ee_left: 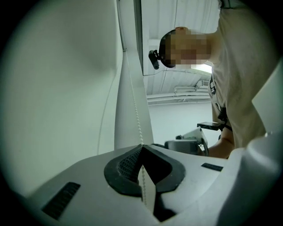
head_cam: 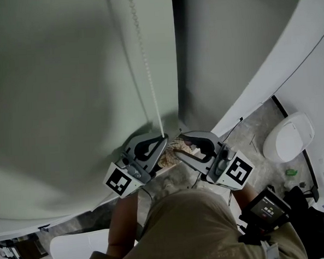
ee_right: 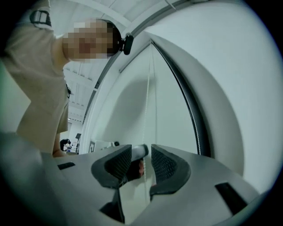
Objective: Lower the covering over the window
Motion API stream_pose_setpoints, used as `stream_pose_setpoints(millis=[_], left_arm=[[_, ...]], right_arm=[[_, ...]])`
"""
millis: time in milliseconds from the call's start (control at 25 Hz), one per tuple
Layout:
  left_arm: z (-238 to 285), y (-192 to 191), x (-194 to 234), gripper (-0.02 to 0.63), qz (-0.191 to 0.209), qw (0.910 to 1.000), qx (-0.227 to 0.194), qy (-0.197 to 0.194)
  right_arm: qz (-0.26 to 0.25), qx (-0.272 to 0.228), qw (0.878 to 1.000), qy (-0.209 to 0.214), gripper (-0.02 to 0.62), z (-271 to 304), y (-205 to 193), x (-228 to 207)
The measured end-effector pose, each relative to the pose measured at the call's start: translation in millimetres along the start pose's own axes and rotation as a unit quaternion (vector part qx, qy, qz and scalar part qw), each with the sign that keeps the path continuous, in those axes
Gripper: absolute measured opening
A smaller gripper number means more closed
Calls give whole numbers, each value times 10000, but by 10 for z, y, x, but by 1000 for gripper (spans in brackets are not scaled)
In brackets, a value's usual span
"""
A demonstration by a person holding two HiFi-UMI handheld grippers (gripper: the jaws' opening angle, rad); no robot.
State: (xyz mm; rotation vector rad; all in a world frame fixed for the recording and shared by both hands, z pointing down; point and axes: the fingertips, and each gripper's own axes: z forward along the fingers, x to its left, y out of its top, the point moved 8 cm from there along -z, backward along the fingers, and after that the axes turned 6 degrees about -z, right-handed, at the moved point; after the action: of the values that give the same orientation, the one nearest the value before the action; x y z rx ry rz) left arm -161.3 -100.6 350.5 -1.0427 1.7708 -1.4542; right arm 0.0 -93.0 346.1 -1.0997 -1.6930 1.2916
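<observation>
Chain first: the bead chain is hanging straight down in front of the pale window covering, so its long axis is running vertically. Both of my grippers are meeting at its lower end, pointing slightly upward. I am holding the chain with my left gripper. Its fingers are pressing fully together with the beads pinched right at the tips, and the chain is rising taut from there. A short run is trailing down through the hollow behind the pads. My right gripper is sitting just beside the left, with its fingers standing wide apart and gripping nothing. In the right gripper view the chain is dropping into the gap between those fingers without either pad pressing on it. The tip of the left gripper is showing in that same gap, so the two are nearly touching. I am judging that the coming move is a pull straight down along the chain's own line, and the left is the gripper placed to make it. The right is lying ready to close higher up for the following bite. How far down the covering is already sitting I cannot tell from here.
</observation>
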Motion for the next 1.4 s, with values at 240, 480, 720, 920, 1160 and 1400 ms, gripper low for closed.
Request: stream_pose_setpoints(millis=[240,480,720,920,1160,1400], left_arm=[[134,-85,-226,15,63,9991,250,-333],[116,-448,-334,15,-404,9970,547,-371],[-96,-410,-314,76,-862,9948,73,-536],[-41,36,-238,118,-686,9944,-645,-484],[237,288,-129,117,-388,9975,-438,-405],[240,275,-115,26,-404,9974,-422,-419]], right_arm=[[-247,-358,9987,-277,113,156,483,-36],[-213,20,9989,-409,21,179,484,-57],[-160,-60,9989,-428,15,130,403,-37],[-61,427,9979,-474,15,87,41,-74],[211,721,9966,-323,15,62,-309,33],[290,787,9963,-200,15,106,-302,52]])
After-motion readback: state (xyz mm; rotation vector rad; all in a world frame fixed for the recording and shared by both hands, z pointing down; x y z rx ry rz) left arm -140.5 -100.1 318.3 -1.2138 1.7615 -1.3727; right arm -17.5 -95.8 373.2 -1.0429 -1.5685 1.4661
